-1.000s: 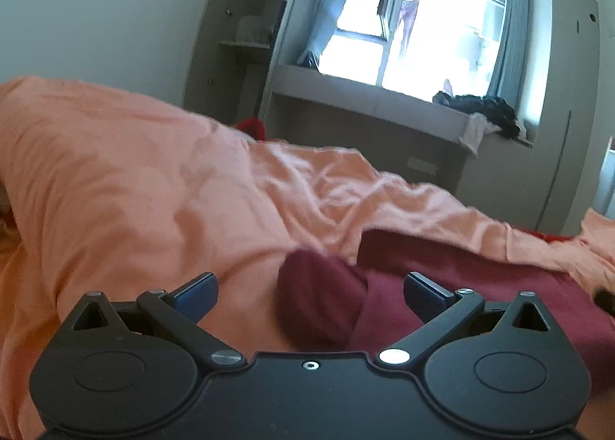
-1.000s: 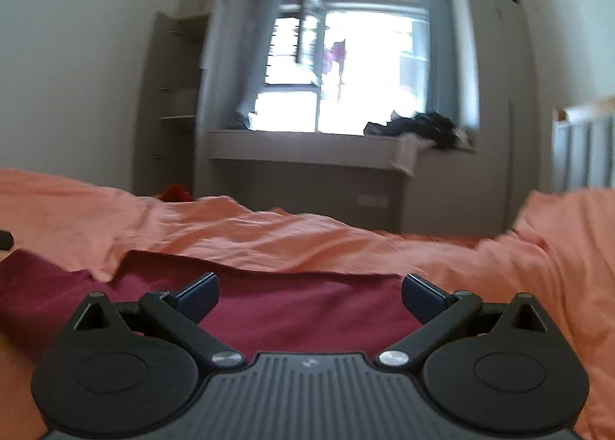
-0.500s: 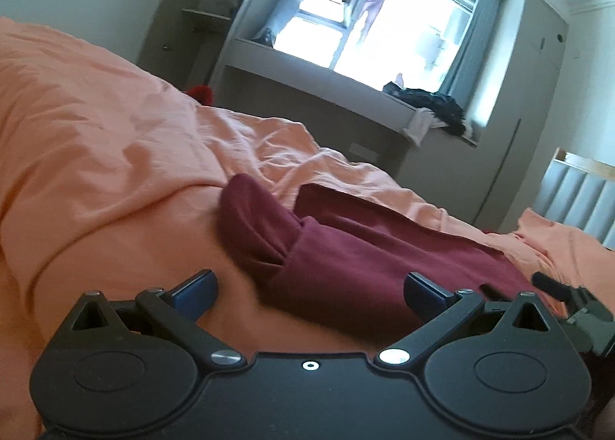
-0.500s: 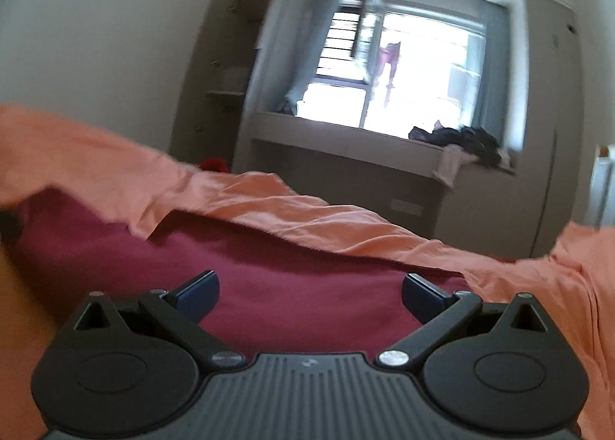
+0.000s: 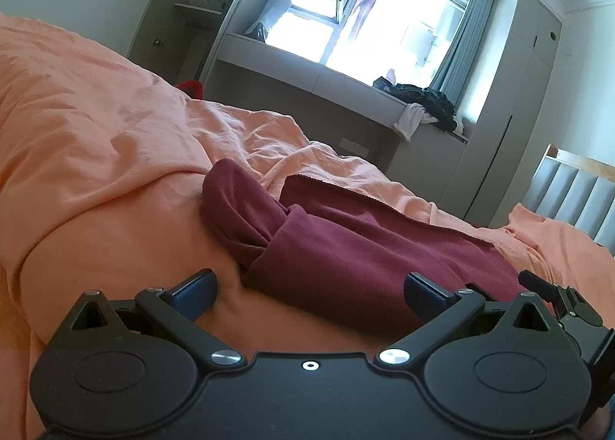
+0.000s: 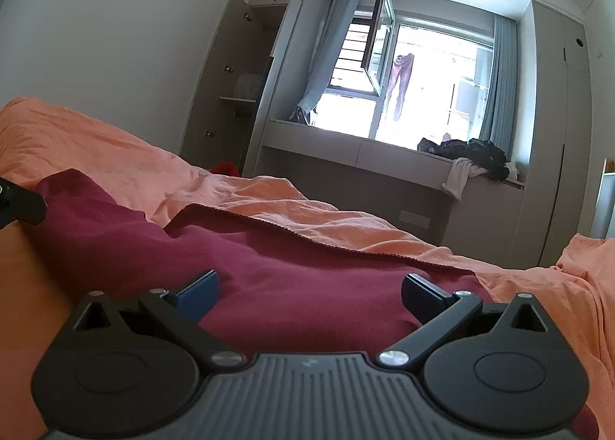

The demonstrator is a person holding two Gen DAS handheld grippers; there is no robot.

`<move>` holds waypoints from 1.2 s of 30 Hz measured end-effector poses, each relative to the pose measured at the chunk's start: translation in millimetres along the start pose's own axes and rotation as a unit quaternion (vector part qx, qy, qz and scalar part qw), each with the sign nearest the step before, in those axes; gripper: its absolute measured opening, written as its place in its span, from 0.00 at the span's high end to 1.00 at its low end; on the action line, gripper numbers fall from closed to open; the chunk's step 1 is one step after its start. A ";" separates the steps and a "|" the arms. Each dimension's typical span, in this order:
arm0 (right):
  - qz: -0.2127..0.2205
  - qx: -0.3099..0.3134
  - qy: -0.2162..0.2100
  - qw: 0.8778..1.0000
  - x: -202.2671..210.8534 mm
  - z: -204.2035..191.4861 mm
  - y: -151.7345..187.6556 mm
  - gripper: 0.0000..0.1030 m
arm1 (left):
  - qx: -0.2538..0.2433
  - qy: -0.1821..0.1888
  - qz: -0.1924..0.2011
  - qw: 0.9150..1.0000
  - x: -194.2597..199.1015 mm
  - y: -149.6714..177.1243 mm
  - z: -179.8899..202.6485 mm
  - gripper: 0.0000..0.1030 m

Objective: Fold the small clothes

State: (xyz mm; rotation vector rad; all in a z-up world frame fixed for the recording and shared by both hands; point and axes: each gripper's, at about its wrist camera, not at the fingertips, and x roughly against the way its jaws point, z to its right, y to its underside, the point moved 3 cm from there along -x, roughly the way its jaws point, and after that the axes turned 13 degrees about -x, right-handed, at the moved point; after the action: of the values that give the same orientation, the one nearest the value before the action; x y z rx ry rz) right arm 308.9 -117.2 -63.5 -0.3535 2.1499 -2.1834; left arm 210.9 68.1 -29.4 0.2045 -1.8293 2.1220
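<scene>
**Operator:** Left wrist view has the maroon garment point(image 5: 369, 247) lying on the orange duvet point(image 5: 96, 155), one part bunched into a roll at its left end. My left gripper point(image 5: 309, 288) hovers low at the near edge, jaws spread wide, nothing in them.

**Colleague:** And the other side?

**Operator:** My right gripper point(image 6: 309, 288) is just as wide open and empty, low over the cloth's right half; the maroon garment point(image 6: 269, 267) fills the space between its fingers. Its far hem lies along a ridge of the orange duvet point(image 6: 326, 217).

**Colleague:** Which step, then?

**Operator:** I judge it the approach before a fold: both claws are lined up on the near edge, not yet gripping. Whether that roll is a sleeve or a trouser leg, I can't tell from this angle.

**Colleague:** Next?

**Operator:** Drop both, pinch only the maroon layer, not the duvet beneath, then lift together and carry the edge toward the far hem.
</scene>
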 end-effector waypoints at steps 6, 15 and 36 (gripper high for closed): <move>0.003 -0.001 0.003 1.000 0.2 -0.3 2.2 0.00 | -0.007 -0.001 -0.001 1.000 -1.6 0.5 1.2 0.01; 0.005 -0.003 0.006 1.000 0.4 1.1 3.3 0.00 | -0.011 -0.003 -0.001 1.000 -2.2 1.6 2.0 0.01; 0.009 -0.007 0.010 1.000 1.5 1.4 5.6 0.00 | -0.001 0.029 0.008 1.000 -4.9 0.5 3.6 0.01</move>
State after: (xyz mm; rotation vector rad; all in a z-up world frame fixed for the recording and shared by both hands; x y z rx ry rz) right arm 307.0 -119.0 -68.8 -0.3127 2.1706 -2.1723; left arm 214.9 63.7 -30.8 0.1282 -1.8058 2.1149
